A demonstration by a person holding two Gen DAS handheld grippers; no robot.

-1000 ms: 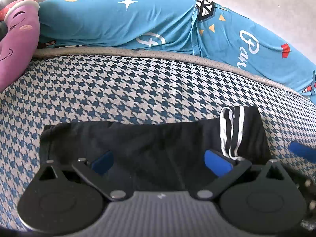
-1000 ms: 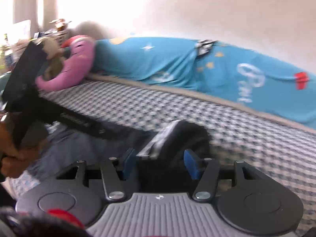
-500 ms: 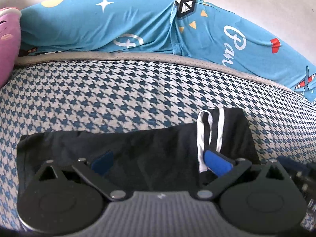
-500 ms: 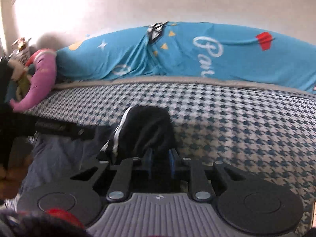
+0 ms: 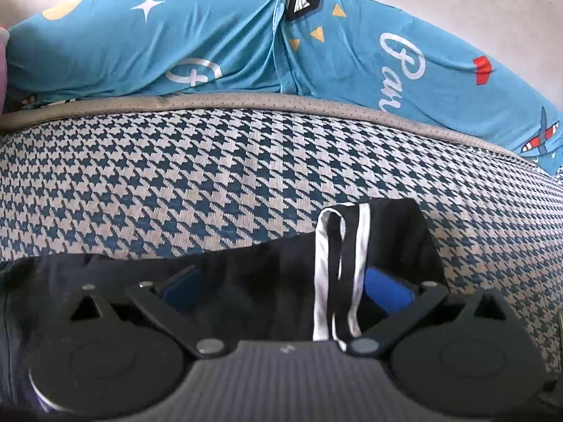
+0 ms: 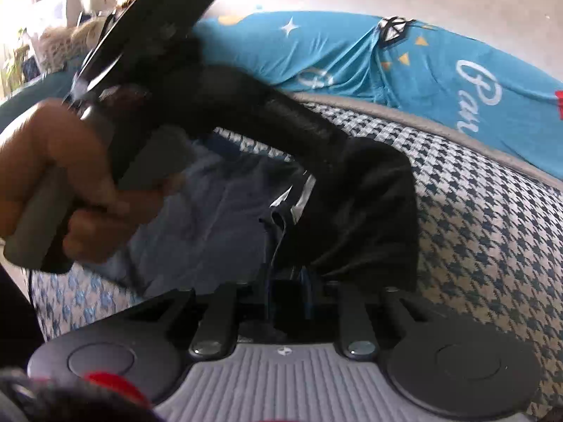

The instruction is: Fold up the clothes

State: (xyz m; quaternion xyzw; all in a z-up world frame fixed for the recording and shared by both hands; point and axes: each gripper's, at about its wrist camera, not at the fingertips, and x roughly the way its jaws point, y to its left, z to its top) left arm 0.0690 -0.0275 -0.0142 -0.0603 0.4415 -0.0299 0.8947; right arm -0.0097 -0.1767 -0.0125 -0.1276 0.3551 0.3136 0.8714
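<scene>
A: Gripping a bunched edge of the black shorts (image 6: 355,211), the right gripper (image 6: 286,290) has its blue pads nearly together on the cloth. The garment lies on the checked bed cover (image 5: 211,183), its white-striped end (image 5: 339,263) doubled over.

B: Left gripper (image 5: 285,288)?

A: Spread wide, fingers resting over the cloth, clamping nothing. One blue pad (image 5: 385,293) sits right beside the stripes.

B: Risks?

A: The right one's bite looks shallow and near the hem, so a sideways pull could slide the slick fabric out. With the left pinning nothing, the whole garment may drag across the cover instead of creasing. In the right view the left tool and the hand (image 6: 59,183) on it crowd close, so the two could bump.

B: The blue pillows (image 5: 246,42)?

A: Well apart, no issue.
</scene>
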